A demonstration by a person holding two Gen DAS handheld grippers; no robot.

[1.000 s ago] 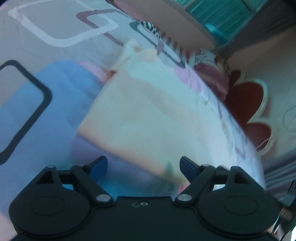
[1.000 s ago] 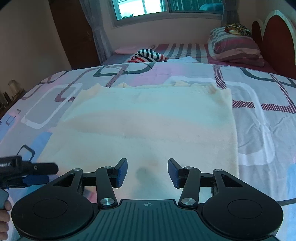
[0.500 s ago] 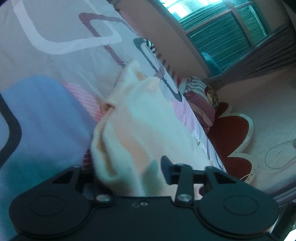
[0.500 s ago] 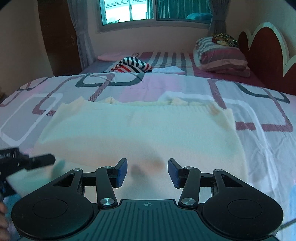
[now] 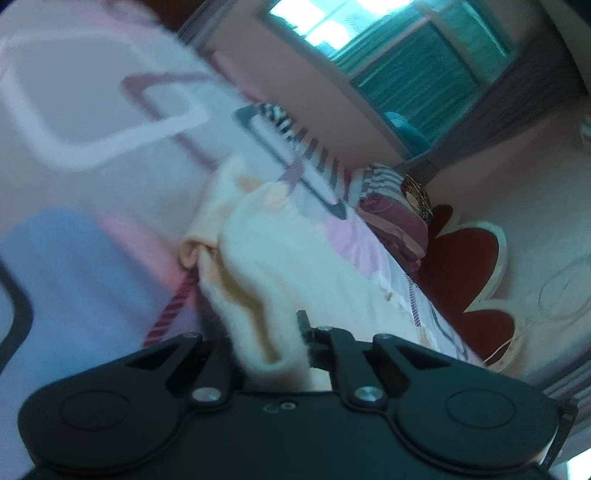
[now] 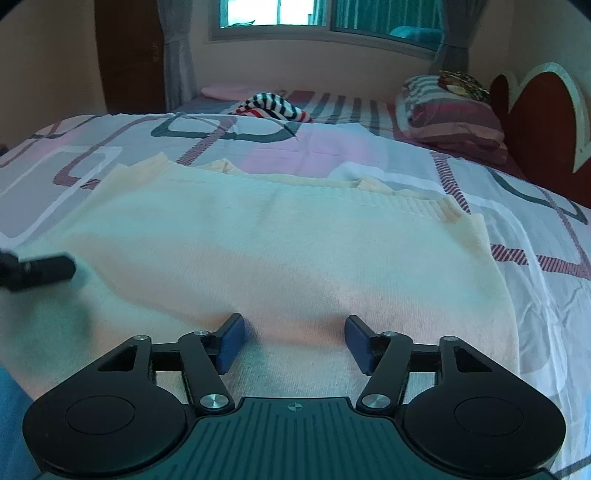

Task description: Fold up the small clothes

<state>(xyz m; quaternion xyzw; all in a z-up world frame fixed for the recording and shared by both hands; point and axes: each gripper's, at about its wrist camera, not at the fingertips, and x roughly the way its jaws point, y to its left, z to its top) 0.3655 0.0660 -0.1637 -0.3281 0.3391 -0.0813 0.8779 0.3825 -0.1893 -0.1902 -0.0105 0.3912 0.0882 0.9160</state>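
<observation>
Matt cream knit cloth garment (image 6: 295, 236)

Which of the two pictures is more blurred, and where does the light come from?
Left wrist view: strong motion blur, worst on the bedsheet; the cream garment in the left hand-held gripper is soft too. Right wrist view: mostly sharp, garment weave visible, only the left hand-held gripper at the edge is smeared. Daylight enters by the window, with a bluish cast.

left hand-held gripper (image 5: 271, 341) clamped, right hand-held gripper (image 6: 294, 341) spread
</observation>
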